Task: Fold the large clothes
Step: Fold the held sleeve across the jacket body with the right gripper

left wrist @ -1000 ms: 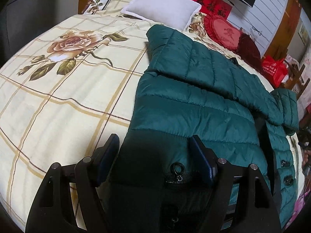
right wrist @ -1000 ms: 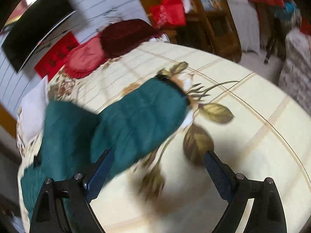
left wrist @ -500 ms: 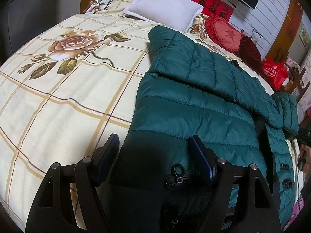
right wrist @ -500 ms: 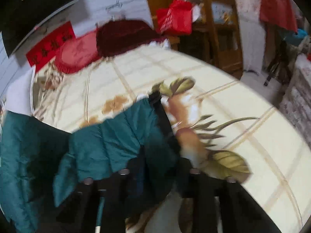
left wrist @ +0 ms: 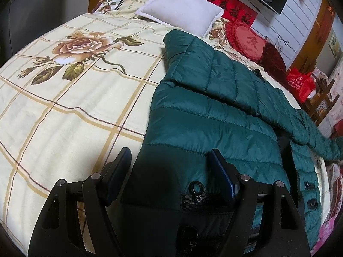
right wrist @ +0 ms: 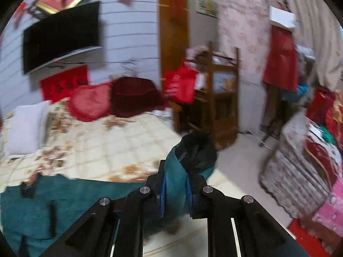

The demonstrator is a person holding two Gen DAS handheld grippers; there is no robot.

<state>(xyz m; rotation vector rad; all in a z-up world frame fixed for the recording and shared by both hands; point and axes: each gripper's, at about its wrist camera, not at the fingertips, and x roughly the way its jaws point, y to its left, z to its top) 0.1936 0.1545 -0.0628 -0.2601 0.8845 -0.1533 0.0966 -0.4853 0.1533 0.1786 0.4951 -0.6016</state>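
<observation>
Teal quilted nylon covers the near part of the bed [left wrist: 64,115]: a puffy jacket [left wrist: 214,115] lies spread on the cream floral bedspread, its dark hem panel closest to me and its collar end pointing up toward the white pillow [left wrist: 182,10]. One sleeve is already folded across the jacket's body, running away from the pillow toward the bed's far edge.

The left hand-held gripper [left wrist: 169,173] sits low over the hem with its blue-padded fingers spread wide — the dark hem panel and a zipper pull [left wrist: 198,187] lie between them, but the pads are not pressed in on the cloth. One finger rests just beside the jacket's edge, over bare bedspread.

The right hand-held gripper [right wrist: 174,190] has its fingers drawn close together on the other sleeve [right wrist: 190,160], pinching the teal fabric just below the dark cuff, which sticks up above the fingertips. That sleeve is lifted off the bed, while the rest of the jacket lies flat below and to the side of it.

Beyond the pillow a red heart-shaped cushion [left wrist: 246,40] and a dark red cushion [left wrist: 273,61] sit at the head of the bed, under a wall-mounted television [right wrist: 60,36]. Past the cushions a red bag [right wrist: 181,85] hangs by a wooden shelf [right wrist: 223,94] — the right view is blurred, so finer detail there is lost.
</observation>
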